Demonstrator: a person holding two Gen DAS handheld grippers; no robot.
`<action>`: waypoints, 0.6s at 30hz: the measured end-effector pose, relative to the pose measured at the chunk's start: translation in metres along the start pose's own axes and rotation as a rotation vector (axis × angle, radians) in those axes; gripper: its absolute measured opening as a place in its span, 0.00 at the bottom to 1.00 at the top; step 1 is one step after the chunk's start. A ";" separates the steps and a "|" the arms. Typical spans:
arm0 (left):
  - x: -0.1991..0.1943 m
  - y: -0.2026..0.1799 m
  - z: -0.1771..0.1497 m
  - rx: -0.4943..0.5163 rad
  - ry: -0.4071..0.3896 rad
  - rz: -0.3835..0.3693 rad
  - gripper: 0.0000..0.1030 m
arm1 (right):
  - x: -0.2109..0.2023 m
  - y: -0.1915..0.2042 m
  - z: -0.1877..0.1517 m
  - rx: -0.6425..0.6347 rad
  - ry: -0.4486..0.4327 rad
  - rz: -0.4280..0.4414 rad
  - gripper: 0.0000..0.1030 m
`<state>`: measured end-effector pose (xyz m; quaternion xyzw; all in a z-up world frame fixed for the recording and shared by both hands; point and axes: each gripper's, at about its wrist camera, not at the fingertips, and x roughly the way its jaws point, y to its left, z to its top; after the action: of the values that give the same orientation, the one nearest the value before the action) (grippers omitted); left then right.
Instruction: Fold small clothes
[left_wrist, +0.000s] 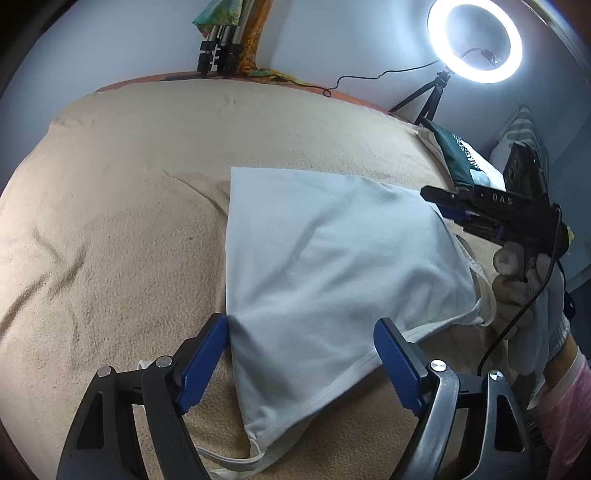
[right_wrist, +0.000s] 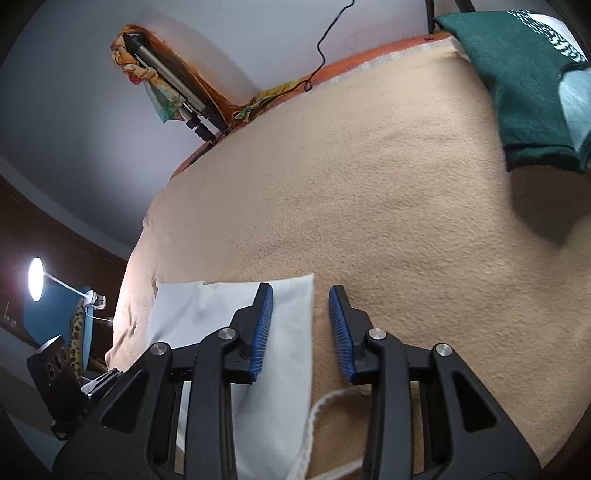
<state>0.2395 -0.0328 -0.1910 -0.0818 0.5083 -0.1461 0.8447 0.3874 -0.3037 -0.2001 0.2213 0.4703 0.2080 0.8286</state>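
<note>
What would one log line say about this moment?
white garment folded flat on beige blanket | left gripper open over its edge | right gripper open, holding nothing

You could read only "DAS", in pale raised letters on the black body of the right tool (left_wrist: 448, 206). The white print on the folded green cloth (left_wrist: 458, 155) stayed illegible.
</note>
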 end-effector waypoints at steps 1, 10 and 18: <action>0.001 -0.001 0.000 0.004 -0.002 0.005 0.80 | 0.002 0.003 0.000 -0.008 0.007 0.009 0.05; 0.002 -0.004 -0.003 0.042 -0.010 0.028 0.80 | -0.004 0.003 -0.003 -0.052 -0.022 -0.146 0.03; -0.012 0.041 0.005 -0.174 -0.021 -0.105 0.72 | -0.036 -0.002 -0.013 0.007 0.010 -0.046 0.39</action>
<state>0.2456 0.0101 -0.1906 -0.1830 0.5054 -0.1446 0.8308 0.3593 -0.3225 -0.1825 0.2124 0.4803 0.1885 0.8299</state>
